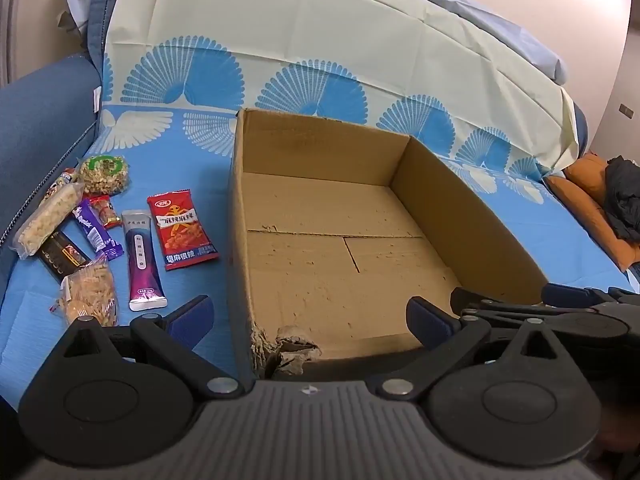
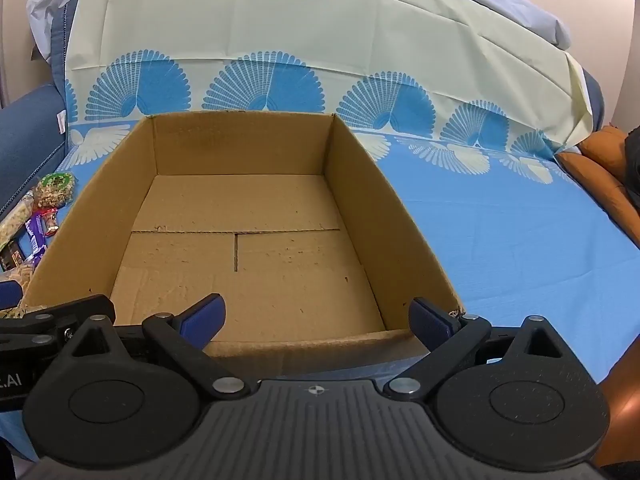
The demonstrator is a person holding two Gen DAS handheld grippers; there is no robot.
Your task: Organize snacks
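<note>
An open, empty cardboard box (image 1: pixel 320 152) stands on a blue patterned cloth; it also shows in the right wrist view (image 2: pixel 240 148). Left of it lie several snack packets: a red spicy-snack packet (image 1: pixel 182 230), a purple-white pouch (image 1: pixel 141 260), a purple chocolate bar (image 1: pixel 96 232), a black bar (image 1: pixel 64 256), a clear bag of sticks (image 1: pixel 90 294), a puffed bar (image 1: pixel 48 220) and a round rice cake (image 1: pixel 105 175). My left gripper (image 1: pixel 310 316) is open and empty over the box's near left corner. My right gripper (image 2: pixel 318 318) is open and empty at the box's near wall.
The cloth (image 2: pixel 500 232) covers a blue sofa seat and backrest. An orange cushion (image 1: pixel 588 208) with dark clothing lies at the right. The sofa arm (image 1: pixel 36 128) rises at the left. The box's near left corner (image 1: pixel 286 350) is torn.
</note>
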